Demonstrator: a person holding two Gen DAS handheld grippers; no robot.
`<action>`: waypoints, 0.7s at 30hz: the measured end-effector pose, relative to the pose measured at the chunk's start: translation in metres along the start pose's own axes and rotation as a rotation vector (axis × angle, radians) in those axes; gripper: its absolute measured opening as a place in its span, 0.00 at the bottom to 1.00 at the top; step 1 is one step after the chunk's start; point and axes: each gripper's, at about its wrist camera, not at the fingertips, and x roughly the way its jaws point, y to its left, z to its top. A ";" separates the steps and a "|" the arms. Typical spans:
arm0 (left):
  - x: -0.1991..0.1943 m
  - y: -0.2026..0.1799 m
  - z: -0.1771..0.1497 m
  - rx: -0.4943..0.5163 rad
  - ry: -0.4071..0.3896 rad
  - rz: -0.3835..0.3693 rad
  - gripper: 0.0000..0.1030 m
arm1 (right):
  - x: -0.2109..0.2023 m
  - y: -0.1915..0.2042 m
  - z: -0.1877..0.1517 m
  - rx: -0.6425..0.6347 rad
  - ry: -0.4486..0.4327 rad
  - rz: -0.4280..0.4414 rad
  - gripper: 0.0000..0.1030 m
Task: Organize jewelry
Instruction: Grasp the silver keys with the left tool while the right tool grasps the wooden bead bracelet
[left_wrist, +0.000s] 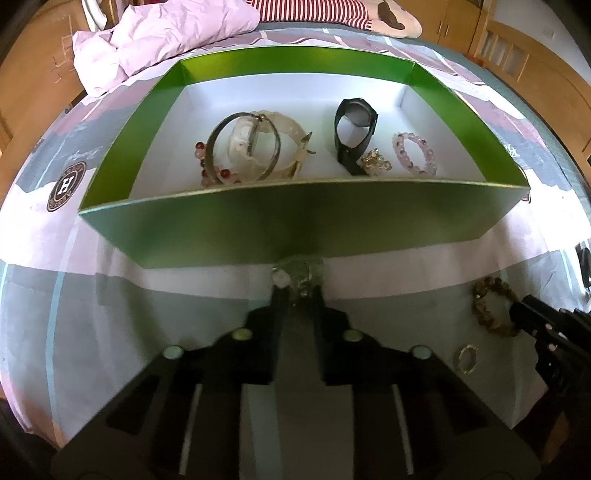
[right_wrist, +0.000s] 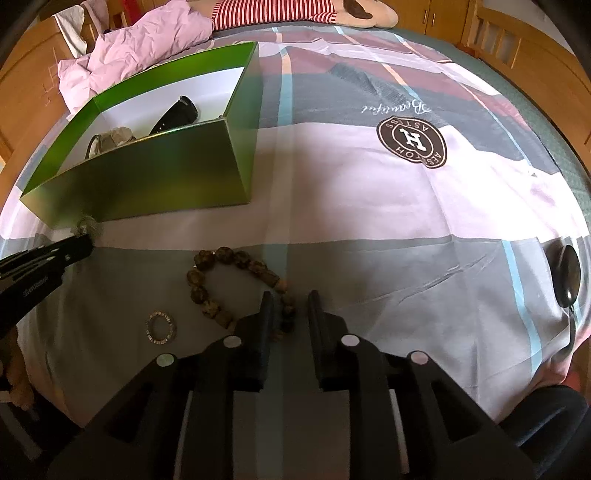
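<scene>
On a bed spread with a patchwork sheet, the left gripper has its jaws nearly closed on a small, pale, glittery piece of jewelry, pinched right against the near wall of the green box. Inside the box already lie a metal bangle, a black watch, a pink bead bracelet and a gold trinket. The right gripper straddles one end of a brown bead bracelet, jaws narrowly parted with the beads between them; whether they press on it cannot be told. A small silver ring lies just beside that bracelet. To finish the left-hand step well, the piece likely needs lifting clear of the tall wall before it goes in, released over bare white floor rather than onto the bangle.
</scene>
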 end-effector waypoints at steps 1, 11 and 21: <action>-0.001 0.001 -0.002 -0.001 0.001 0.000 0.11 | 0.000 0.000 0.000 0.001 -0.001 0.000 0.19; -0.022 0.004 -0.034 0.030 0.007 -0.011 0.10 | -0.001 0.002 -0.003 0.000 0.001 -0.004 0.19; -0.048 0.005 -0.052 0.040 0.005 -0.012 0.12 | -0.009 0.016 -0.015 -0.058 0.035 0.082 0.19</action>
